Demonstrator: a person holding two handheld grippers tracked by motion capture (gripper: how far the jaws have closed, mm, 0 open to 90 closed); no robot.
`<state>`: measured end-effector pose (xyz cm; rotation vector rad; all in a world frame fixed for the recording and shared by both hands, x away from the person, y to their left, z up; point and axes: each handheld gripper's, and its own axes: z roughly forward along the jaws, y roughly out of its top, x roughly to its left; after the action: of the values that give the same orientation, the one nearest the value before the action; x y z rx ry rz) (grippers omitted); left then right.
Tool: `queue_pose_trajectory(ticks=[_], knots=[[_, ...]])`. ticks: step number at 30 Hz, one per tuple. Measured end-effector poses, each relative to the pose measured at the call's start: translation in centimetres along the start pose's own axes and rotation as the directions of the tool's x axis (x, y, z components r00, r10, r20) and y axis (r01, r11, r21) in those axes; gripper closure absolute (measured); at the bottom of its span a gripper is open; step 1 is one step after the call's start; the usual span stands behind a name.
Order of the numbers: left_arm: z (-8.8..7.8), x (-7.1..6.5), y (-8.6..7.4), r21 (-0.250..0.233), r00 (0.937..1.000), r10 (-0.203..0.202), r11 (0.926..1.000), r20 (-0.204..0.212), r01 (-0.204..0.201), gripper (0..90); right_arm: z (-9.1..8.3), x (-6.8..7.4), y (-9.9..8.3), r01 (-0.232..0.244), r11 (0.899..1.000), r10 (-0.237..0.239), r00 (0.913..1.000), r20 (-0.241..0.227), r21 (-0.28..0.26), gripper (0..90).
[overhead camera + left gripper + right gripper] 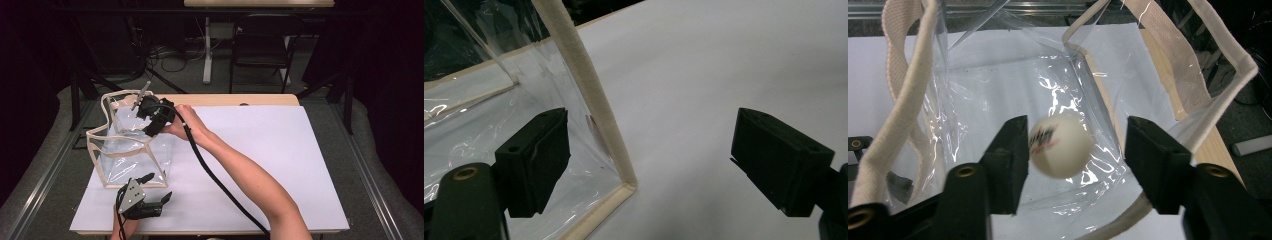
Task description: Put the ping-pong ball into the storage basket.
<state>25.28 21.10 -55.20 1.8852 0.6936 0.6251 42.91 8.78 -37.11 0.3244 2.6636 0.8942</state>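
Note:
A clear plastic tote bag (131, 150) with cream fabric trim stands open on the left of the white mat. My right gripper (151, 129) hangs over its mouth and points down into it. In the right gripper view the jaws of my right gripper (1075, 150) stand apart with a white ball (1060, 145) with red and black print between them. The ball is blurred, close to the left pad and clear of the right one. My left gripper (159, 186) is open at the bag's near right corner. In the left gripper view the corner seam (589, 85) runs between the spread jaws, untouched.
The white mat (280, 160) covers a wooden table (240, 100) and stretches bare to the right. A black cable (215, 175) trails from the right gripper along the forearm. A dark chair (260, 40) and a table leg stand on the floor beyond.

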Motion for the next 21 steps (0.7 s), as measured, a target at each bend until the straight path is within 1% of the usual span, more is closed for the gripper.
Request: queue_pose_trajectory(ticks=[1, 2, 3, 4, 5, 6, 8, 9, 10, 11, 12, 13, 16, 17, 21], knots=[[0.0, 0.0, 0.0, 0.000, 1.0000, 0.001, 1.0000, 0.000, -0.001, 16.1, -0.2, -0.2, -0.1, -0.014, 1.000, 0.014, 0.9999, 0.005, -0.019, 33.5], [0.0, 0.0, 0.0, 0.000, 1.0000, 0.001, 1.0000, 0.000, -0.001, 16.1, -0.4, -0.2, -0.2, -0.023, 0.999, 0.023, 0.9997, 0.004, -0.029, 30.9], [0.0, 0.0, 0.0, -0.001, 1.0000, 0.001, 1.0000, 0.001, -0.001, 16.1, -0.4, -0.2, -0.2, -0.023, 0.999, 0.023, 0.9997, 0.004, -0.029, 30.9], [0.0, 0.0, 0.0, -0.001, 1.0000, 0.001, 1.0000, 0.001, -0.001, 16.1, -0.6, -0.3, -0.2, -0.034, 0.998, 0.034, 0.9994, 0.004, -0.043, 28.5], [0.0, 0.0, 0.0, 0.000, 1.0000, -0.001, 1.0000, -0.001, 0.001, 16.1, -1.1, -0.5, -0.4, -0.051, 0.996, 0.051, 0.9987, 0.000, -0.070, 24.8], [0.0, 0.0, 0.0, 0.000, 1.0000, -0.001, 1.0000, -0.001, 0.001, 16.1, -1.1, -0.5, -0.4, -0.051, 0.996, 0.051, 0.9987, 0.000, -0.070, 24.8], [0.0, 0.0, 0.0, 0.001, 1.0000, 0.002, 1.0000, 0.001, -0.002, 16.1, -1.9, -0.8, -0.8, -0.063, 0.993, 0.062, 0.9980, -0.008, -0.095, 19.0], [0.0, 0.0, 0.0, 0.002, 1.0000, 0.001, 1.0000, 0.001, -0.001, 16.1, -1.9, -0.8, -0.8, -0.063, 0.993, 0.062, 0.9980, -0.008, -0.095, 19.0], [0.0, 0.0, 0.0, 0.000, 1.0000, -0.002, 1.0000, 0.000, 0.002, 16.1, -2.1, -0.8, -1.0, -0.065, 0.993, 0.065, 0.9979, -0.004, -0.103, 15.9], [0.1, 0.0, 0.0, 0.001, 1.0000, 0.001, 1.0000, 0.002, -0.001, 16.1, -2.6, -0.9, -1.3, -0.071, 0.990, 0.071, 0.9975, -0.005, -0.119, 14.7], [0.1, 0.0, 0.0, 0.001, 1.0000, 0.001, 1.0000, 0.002, -0.001, 16.1, -2.6, -0.9, -1.3, -0.071, 0.990, 0.071, 0.9975, -0.005, -0.119, 14.7], [0.1, 0.0, 0.0, -0.001, 1.0000, 0.001, 1.0000, 0.004, -0.001, 16.1, -2.9, -1.0, -1.5, -0.076, 0.988, 0.075, 0.9971, -0.009, -0.132, 14.3], [0.2, 0.0, 0.1, 0.004, 1.0000, 0.004, 1.0000, 0.004, -0.004, 16.1, -3.5, -1.3, -1.9, -0.095, 0.983, 0.092, 0.9953, -0.030, -0.159, 11.6], [0.1, 0.0, 0.0, 0.003, 1.0000, 0.003, 1.0000, 0.004, -0.003, 16.1, -4.0, -1.4, -2.3, -0.103, 0.979, 0.098, 0.9945, -0.038, -0.174, 9.8], [0.1, 0.0, 0.0, 0.005, 1.0000, 0.000, 1.0000, 0.001, 0.000, 16.1, -4.4, -1.5, -2.8, -0.109, 0.977, 0.103, 0.9939, -0.039, -0.183, 7.4]])
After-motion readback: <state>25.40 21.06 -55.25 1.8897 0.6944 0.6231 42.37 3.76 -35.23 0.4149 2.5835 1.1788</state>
